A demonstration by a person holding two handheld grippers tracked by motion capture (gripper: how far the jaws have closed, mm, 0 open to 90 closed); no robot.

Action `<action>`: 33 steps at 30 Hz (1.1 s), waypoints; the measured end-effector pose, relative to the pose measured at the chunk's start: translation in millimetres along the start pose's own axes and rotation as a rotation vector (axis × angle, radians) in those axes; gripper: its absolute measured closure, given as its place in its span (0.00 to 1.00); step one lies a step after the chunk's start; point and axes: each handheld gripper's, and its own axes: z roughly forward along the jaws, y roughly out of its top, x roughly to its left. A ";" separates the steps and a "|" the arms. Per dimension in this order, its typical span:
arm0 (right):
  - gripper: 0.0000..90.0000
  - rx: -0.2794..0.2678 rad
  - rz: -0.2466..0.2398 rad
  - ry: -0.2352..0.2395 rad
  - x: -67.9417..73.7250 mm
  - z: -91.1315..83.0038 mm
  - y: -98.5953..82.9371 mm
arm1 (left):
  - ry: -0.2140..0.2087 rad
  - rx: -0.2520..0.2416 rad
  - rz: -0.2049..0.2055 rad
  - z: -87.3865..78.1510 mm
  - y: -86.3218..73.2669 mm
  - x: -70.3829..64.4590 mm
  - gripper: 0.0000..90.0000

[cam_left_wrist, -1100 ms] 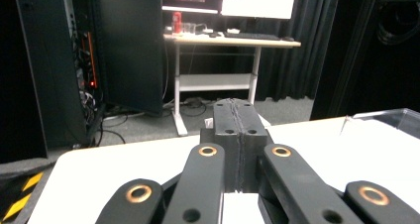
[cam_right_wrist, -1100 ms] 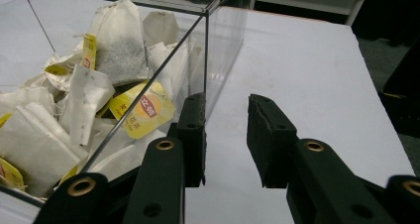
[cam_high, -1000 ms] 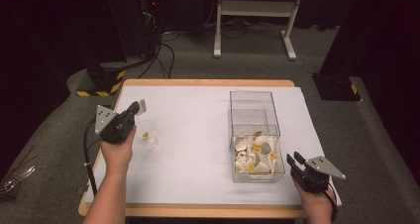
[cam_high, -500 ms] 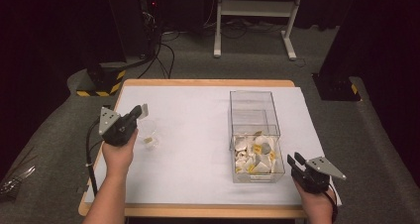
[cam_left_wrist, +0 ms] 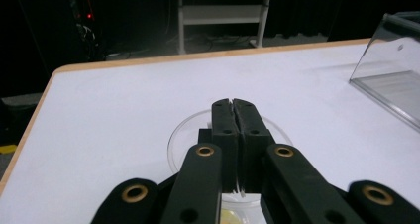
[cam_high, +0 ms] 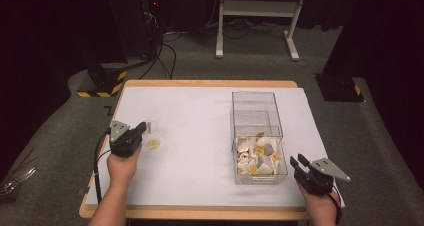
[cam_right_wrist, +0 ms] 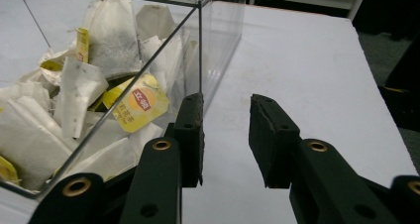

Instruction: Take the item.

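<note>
My left gripper (cam_high: 141, 128) hovers over the table's left side, shut on the rim of a thin clear round dish (cam_high: 150, 126). In the left gripper view the shut jaws (cam_left_wrist: 233, 102) pinch a clear edge, and the clear dish (cam_left_wrist: 181, 135) curves out around them. A small yellow piece (cam_high: 153, 144) lies on the white table just below it, also seen as the yellow piece (cam_left_wrist: 228, 217). My right gripper (cam_high: 298, 161) stands open and holds nothing beside the near right corner of a clear box (cam_high: 233, 116) holding several tea bags (cam_high: 257, 156). From the right gripper (cam_right_wrist: 228, 100), the tea bags (cam_right_wrist: 74, 85) sit behind the box wall (cam_right_wrist: 218, 30).
The white table top (cam_high: 200, 116) has a wooden edge. The far half of the clear box holds nothing. A yellow-and-black striped base (cam_high: 102, 83) and a white frame (cam_high: 255, 16) stand on the floor beyond the table.
My left gripper has moved toward the near edge and down, with the clear dish still in it. The right gripper has stayed put.
</note>
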 end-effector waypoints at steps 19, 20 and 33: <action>0.72 -0.032 -0.002 0.046 4.3 -18.5 2.7 | 0.023 0.000 0.041 -7.7 -5.9 -10.9 0.79; 0.72 -0.034 -0.002 0.046 4.4 -19.7 2.9 | 0.022 0.001 0.039 -9.6 -7.5 -11.8 0.76; 0.69 -0.055 0.004 0.077 7.4 -30.7 5.8 | 0.039 0.053 0.045 -44.9 -40.0 -15.9 0.62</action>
